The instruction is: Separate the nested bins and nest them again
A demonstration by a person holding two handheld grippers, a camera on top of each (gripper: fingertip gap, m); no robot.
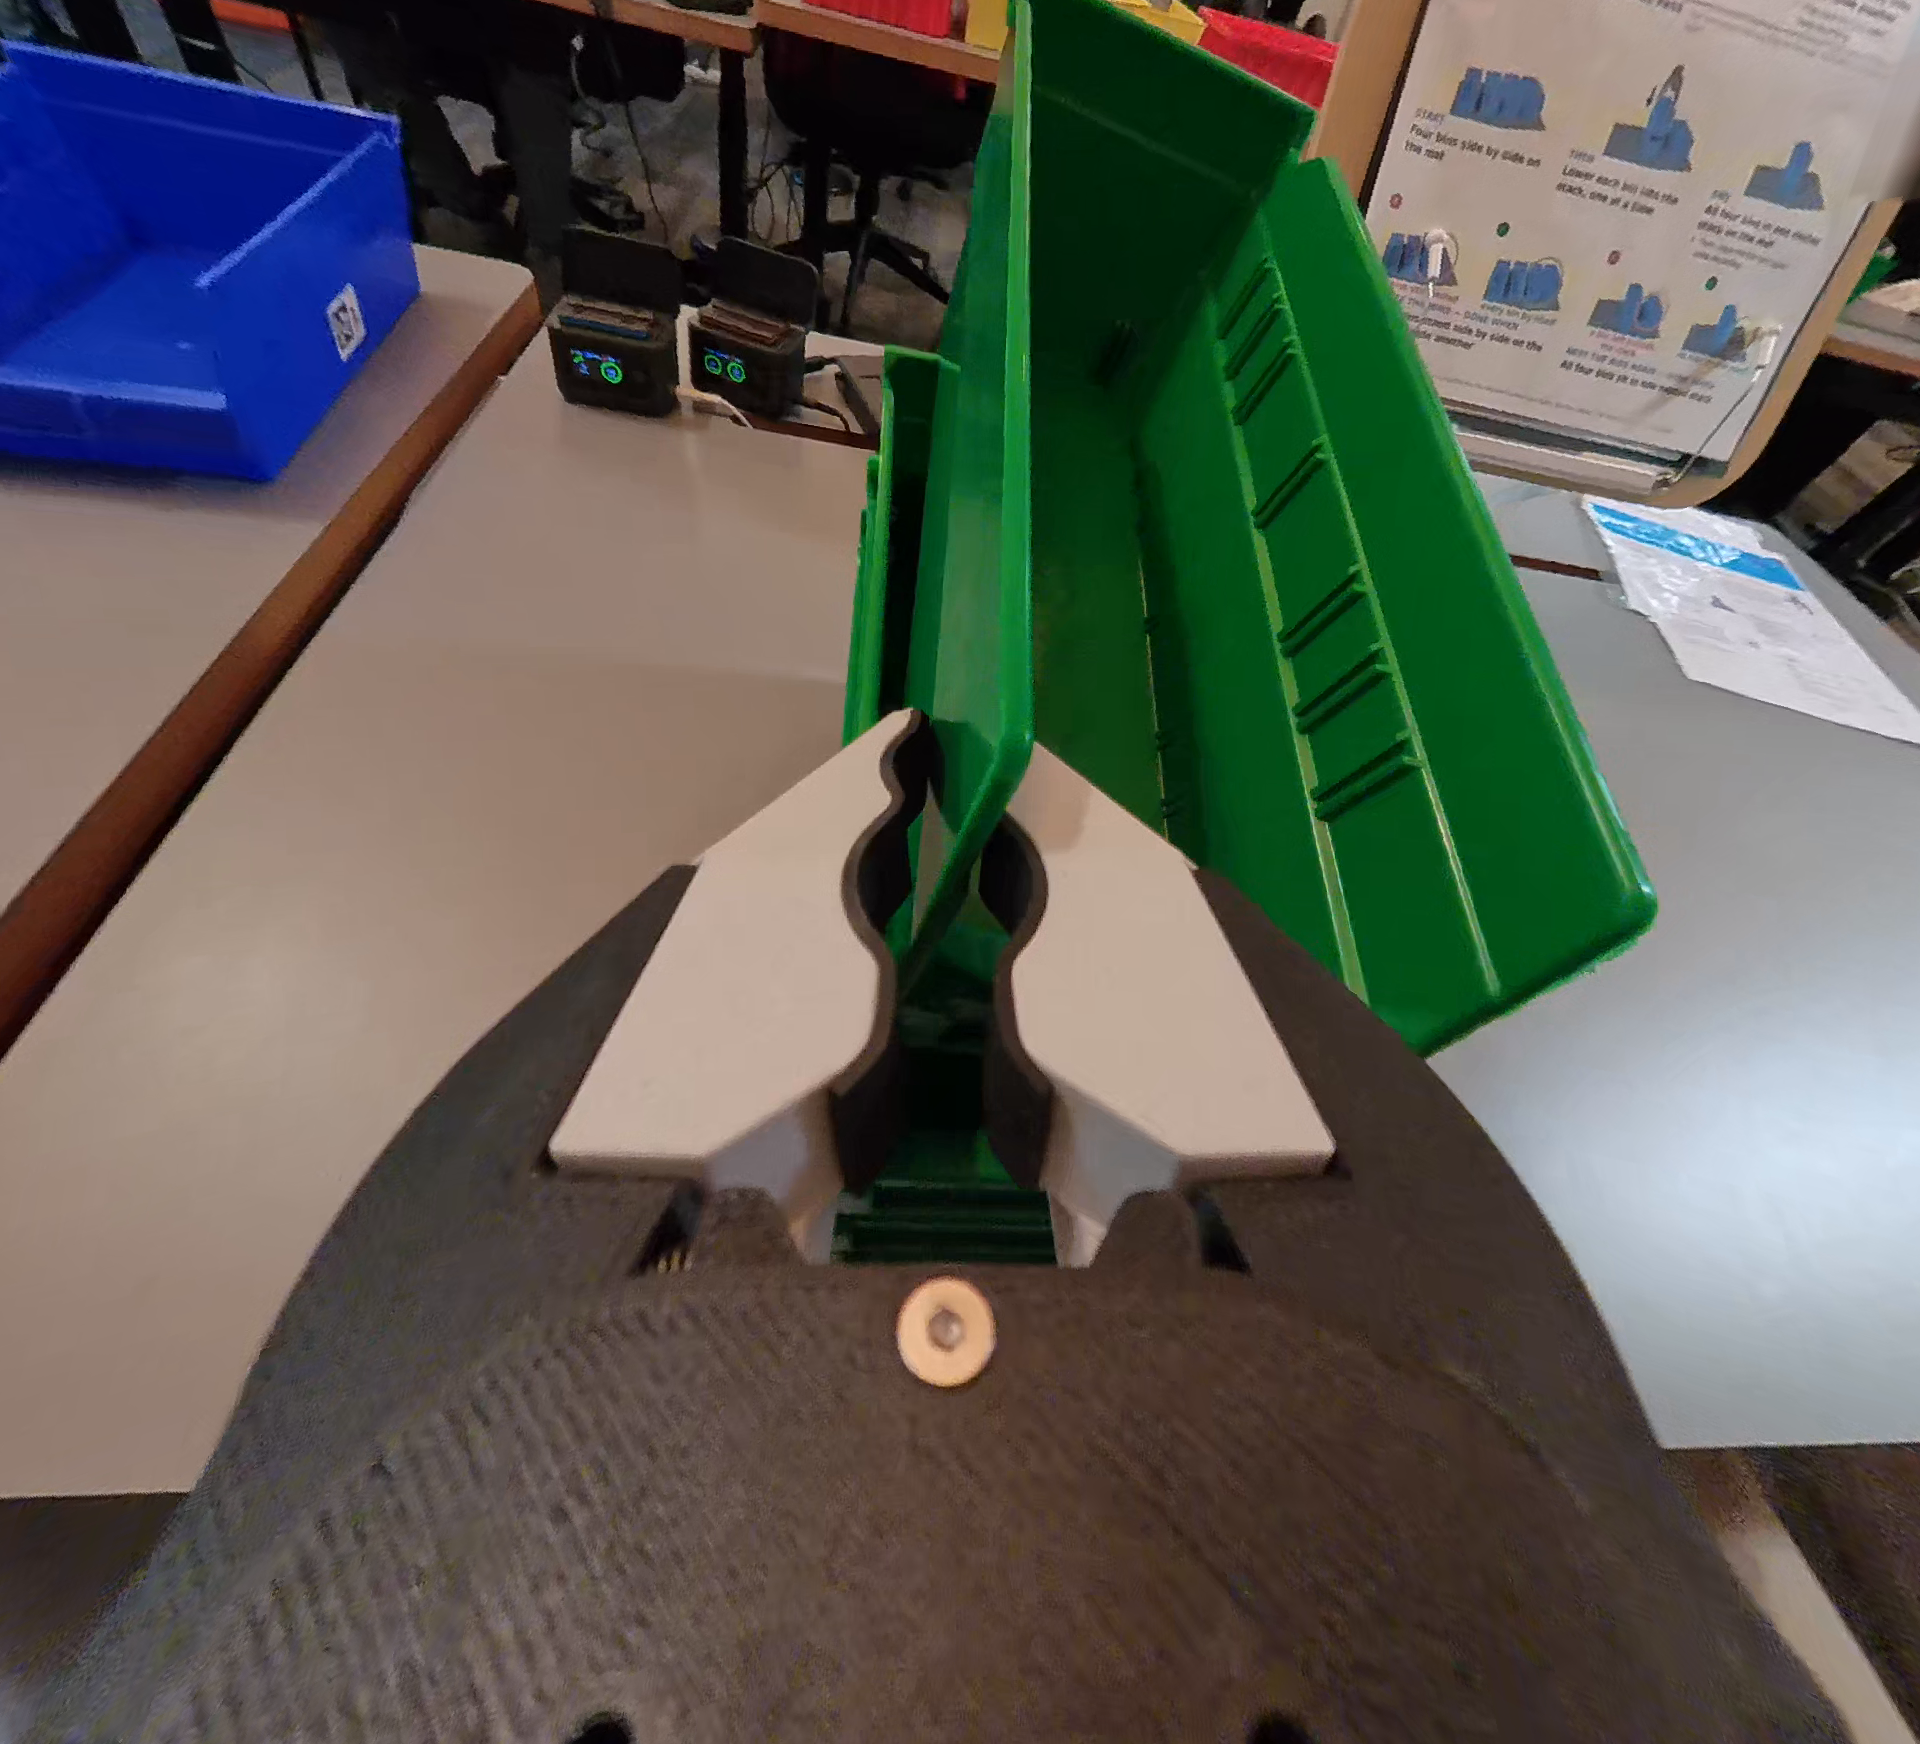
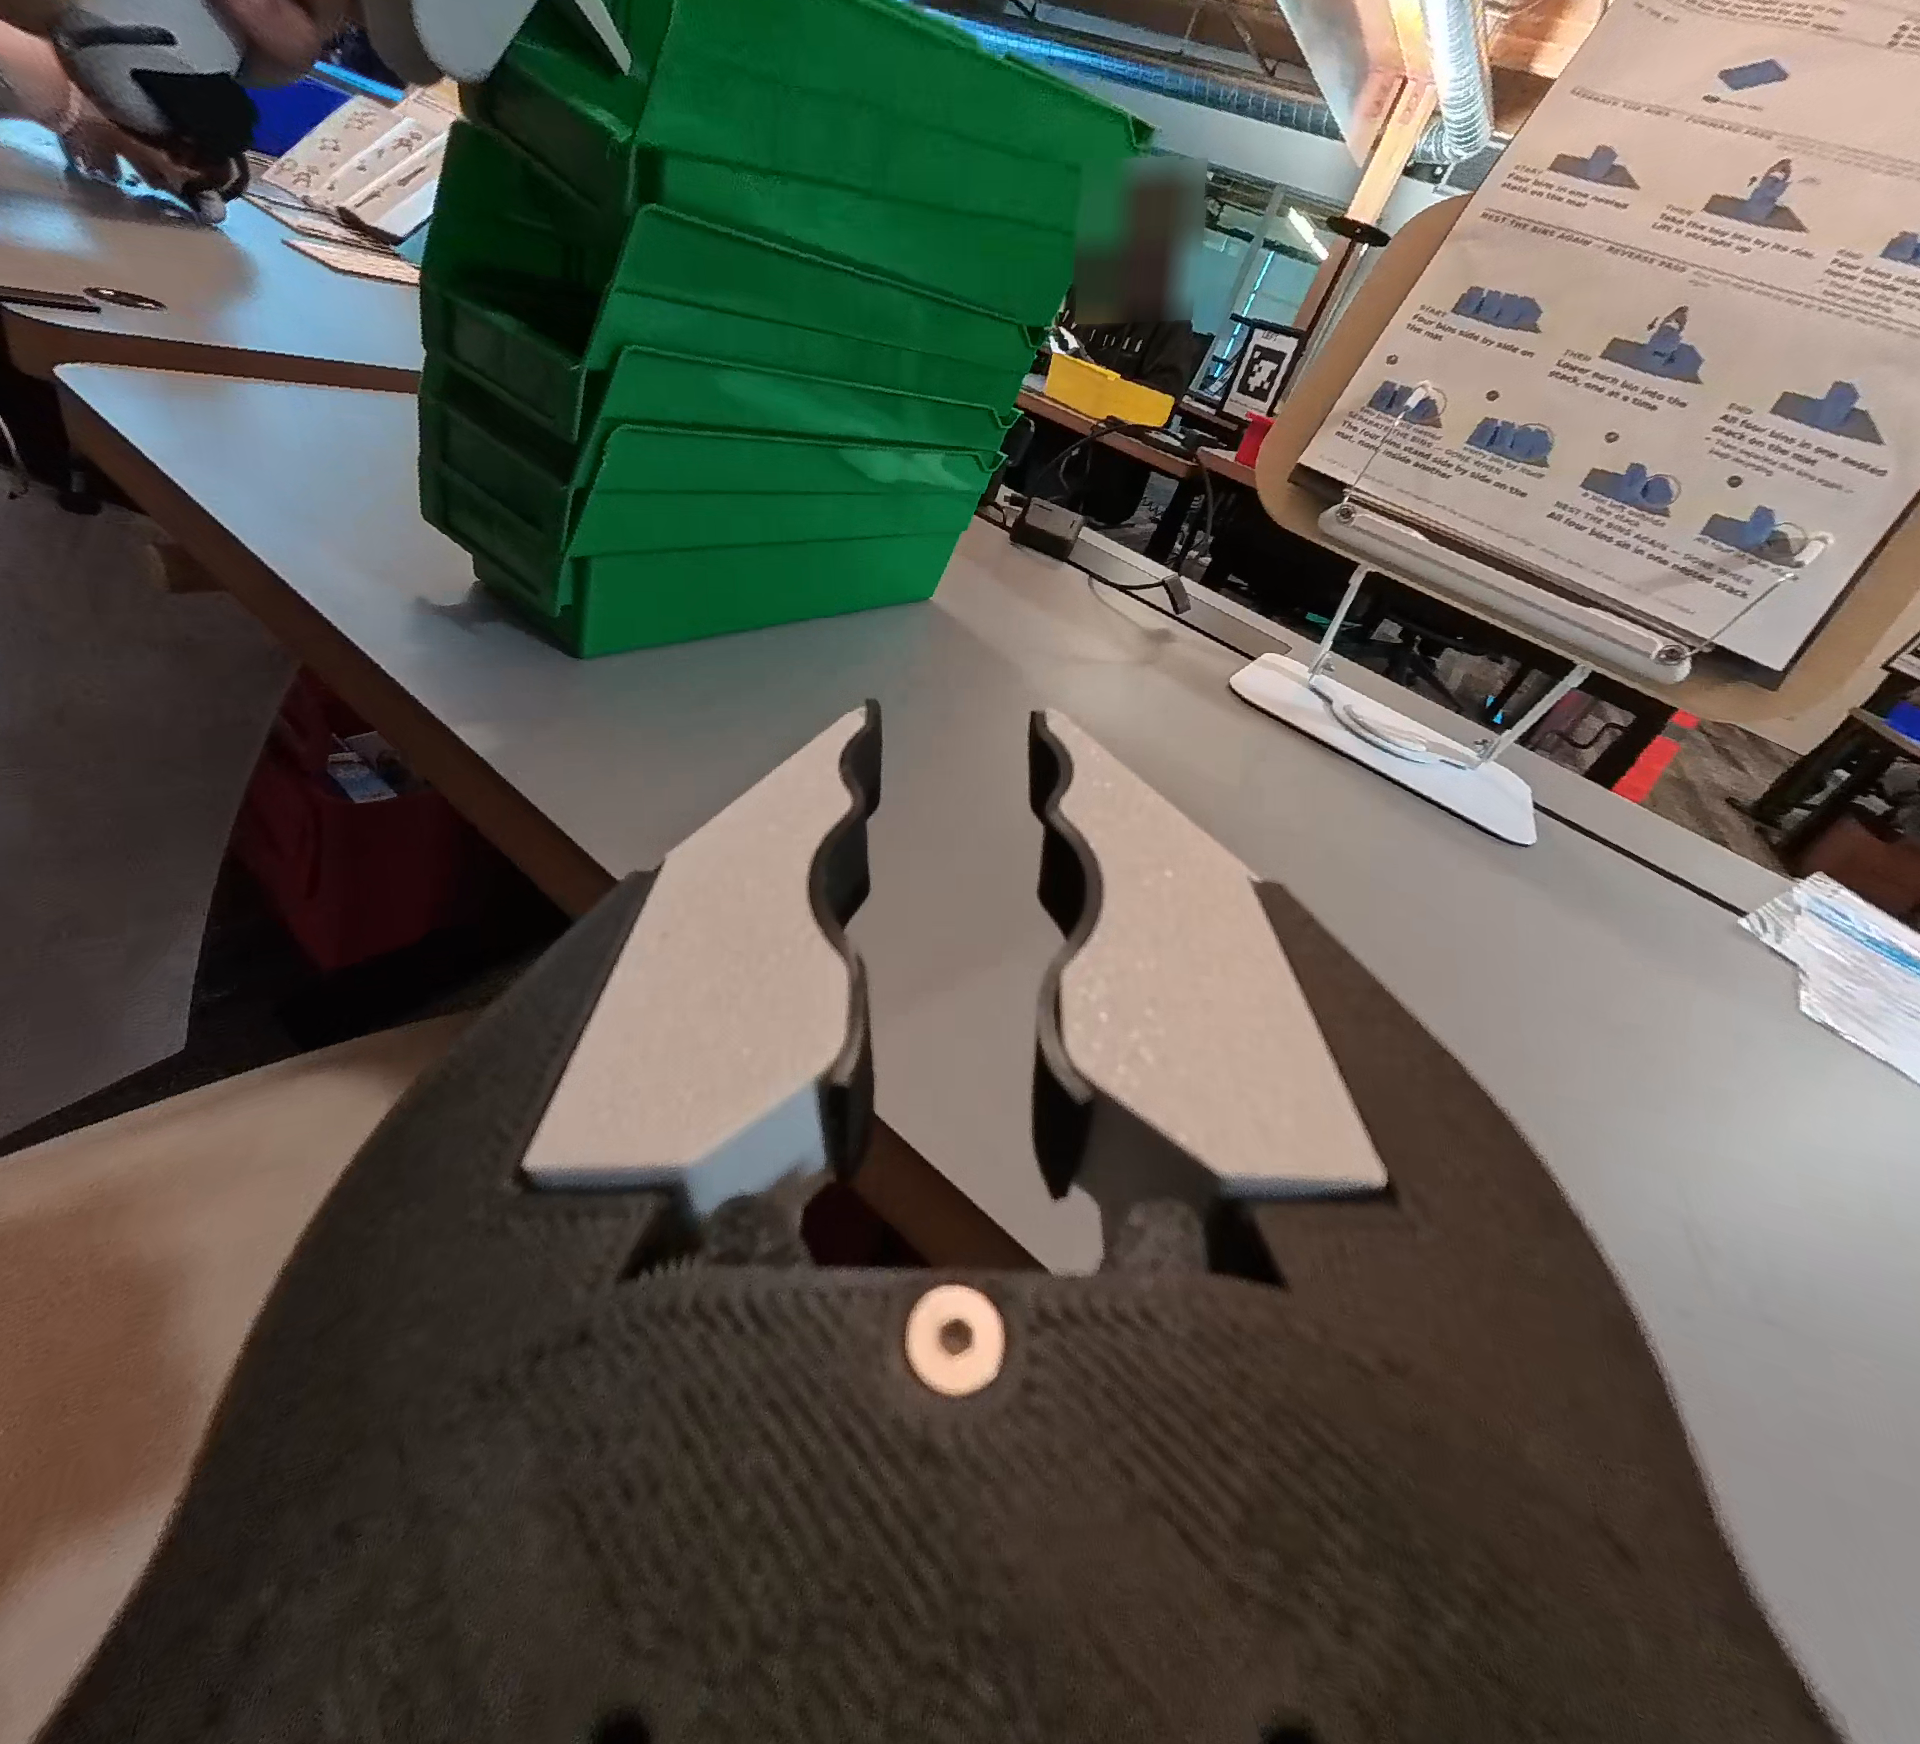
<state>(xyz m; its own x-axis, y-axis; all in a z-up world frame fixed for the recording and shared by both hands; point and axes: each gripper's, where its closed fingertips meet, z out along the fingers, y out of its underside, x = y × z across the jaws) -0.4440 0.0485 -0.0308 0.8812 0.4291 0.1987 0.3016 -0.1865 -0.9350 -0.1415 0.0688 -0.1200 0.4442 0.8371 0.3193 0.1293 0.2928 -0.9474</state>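
Green bins (image 2: pixel 727 364) are seen nested in a stack on the grey table (image 2: pixel 1351 967); the top bin (image 1: pixel 1195 499) is tilted, its side wall clamped by the left gripper (image 1: pixel 961 790). An instruction board (image 2: pixel 1621 323) stands just beyond. The right gripper (image 2: pixel 951 738) is held released, near the stack.

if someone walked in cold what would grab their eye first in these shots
The tall stack of nested bright green plastic bins on the grey table, leaning rather than straight, dominates both views. The left tongs are clamped on the rim of the tilted top green bin, while the right tongs hang open and empty in front of the stack. A blue plastic bin sits on the neighbouring table to the left.
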